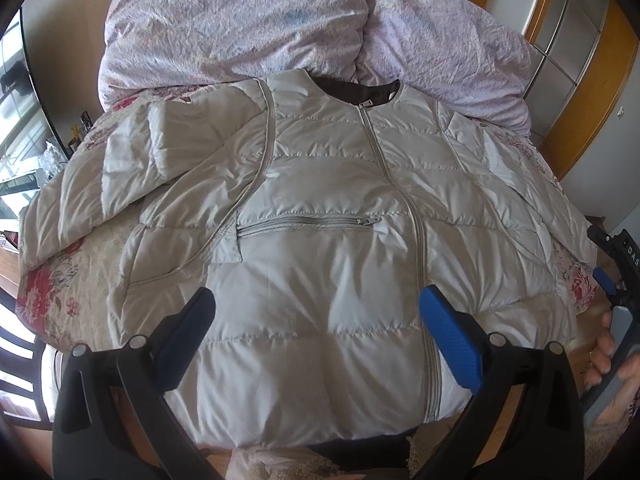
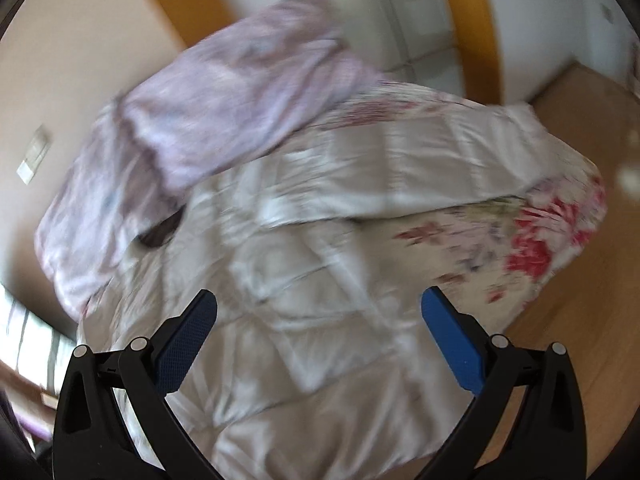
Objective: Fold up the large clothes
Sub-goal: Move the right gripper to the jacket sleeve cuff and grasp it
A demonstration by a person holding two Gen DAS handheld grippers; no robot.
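Hovering over the puffer jacket, laid flat and zipped on the bed ahead of the fingers, left gripper and right gripper both spread wide, empty. Risk: slick padded fabric slipping from a shallow pinch, and the blurred right view suggests a fast swing that could miss the sleeve.

- From the left wrist camera we look forward and down over the foot of the bed, close above the jacket hem, facing the pillows
- From the right wrist camera we look from the bed's right side, tilted and motion-blurred
- We see jacket, pillows and floral bedspread in both views
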